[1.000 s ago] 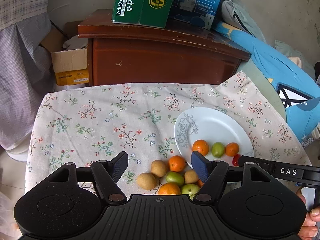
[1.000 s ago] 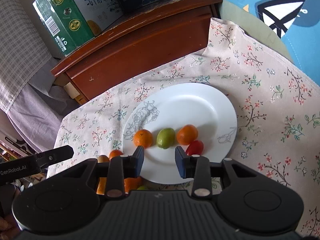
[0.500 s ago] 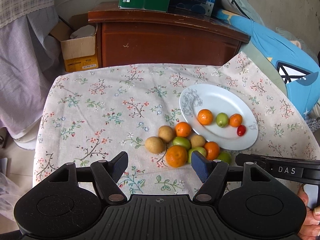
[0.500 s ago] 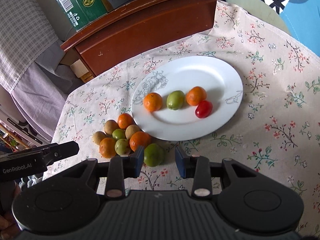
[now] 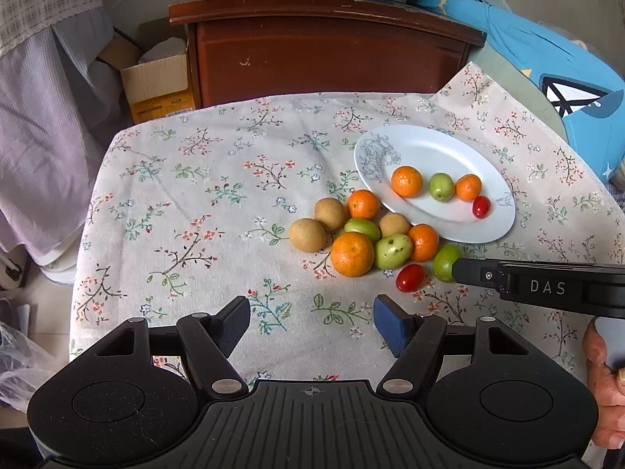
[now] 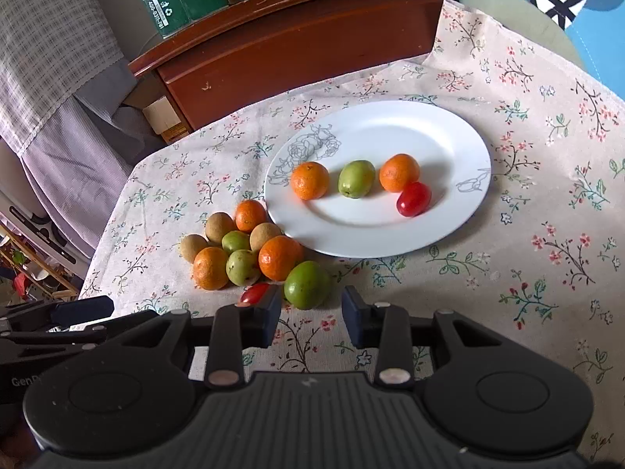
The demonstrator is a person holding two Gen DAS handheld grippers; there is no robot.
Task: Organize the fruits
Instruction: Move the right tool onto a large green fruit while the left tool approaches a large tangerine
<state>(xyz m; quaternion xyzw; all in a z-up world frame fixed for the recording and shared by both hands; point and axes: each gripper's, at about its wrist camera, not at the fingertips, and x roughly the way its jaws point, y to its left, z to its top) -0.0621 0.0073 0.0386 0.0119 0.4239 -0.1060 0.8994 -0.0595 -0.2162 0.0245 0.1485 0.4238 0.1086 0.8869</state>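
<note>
The left gripper (image 5: 311, 324) hangs at the lower middle of its frame, jaws wide and empty. The right gripper (image 6: 311, 314) has narrower, empty jaws just below a round green fruit (image 6: 306, 284) on the floral-cloth table (image 6: 547, 273). At frame centre, the oval white ceramic plate (image 6: 449, 203) holds two oranges, a green fruit and a red tomato.

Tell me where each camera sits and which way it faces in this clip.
Left wrist: on the left gripper, above the near cloth edge, facing the brown cabinet; its open fingers, the right gripper and a hand show.
Right wrist: on the right gripper, low, aimed at the green fruit beside the white plate; its open fingers and the left gripper show.
Shared: plate, fruit pile, cabinet.
</note>
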